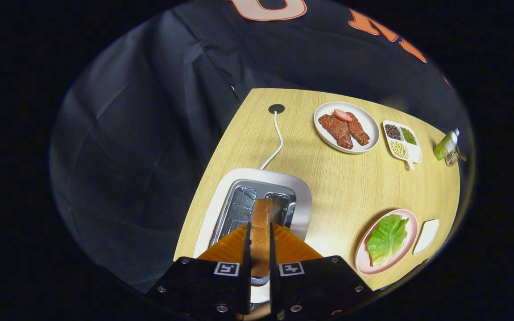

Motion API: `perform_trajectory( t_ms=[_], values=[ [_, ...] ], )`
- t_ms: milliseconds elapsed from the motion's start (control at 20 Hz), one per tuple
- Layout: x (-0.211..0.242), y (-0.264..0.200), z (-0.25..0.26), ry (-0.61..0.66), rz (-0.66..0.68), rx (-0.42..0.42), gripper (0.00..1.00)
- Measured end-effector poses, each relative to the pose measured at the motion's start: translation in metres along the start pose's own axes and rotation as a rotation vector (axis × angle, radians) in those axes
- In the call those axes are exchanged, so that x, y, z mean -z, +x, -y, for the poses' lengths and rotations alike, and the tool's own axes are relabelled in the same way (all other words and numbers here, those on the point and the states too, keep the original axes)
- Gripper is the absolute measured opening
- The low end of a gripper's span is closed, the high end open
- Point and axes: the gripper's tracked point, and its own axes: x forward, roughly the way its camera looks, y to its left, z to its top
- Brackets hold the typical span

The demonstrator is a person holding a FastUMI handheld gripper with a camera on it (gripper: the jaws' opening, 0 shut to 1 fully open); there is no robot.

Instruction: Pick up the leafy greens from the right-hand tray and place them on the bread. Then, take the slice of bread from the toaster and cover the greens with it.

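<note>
Gripper view has my claw [259, 249] clamped on the bread slice [261, 236] over the toaster [301, 196], so I reckon greens are done and next is carrying it to the lettuce [387, 238] at 3 o'clock.

Gripper view: rides on hand-held gripper [260, 249], looks steeply down, close above toaster [257, 205], table [346, 187] beyond.
</note>
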Motion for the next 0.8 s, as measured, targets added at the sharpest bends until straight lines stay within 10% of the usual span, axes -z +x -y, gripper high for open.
perform_trajectory(
  t_ms=[800],
  values=[
    [-0.020,-0.102,0.015,0.123,0.235,-0.330,0.15]
  ],
)
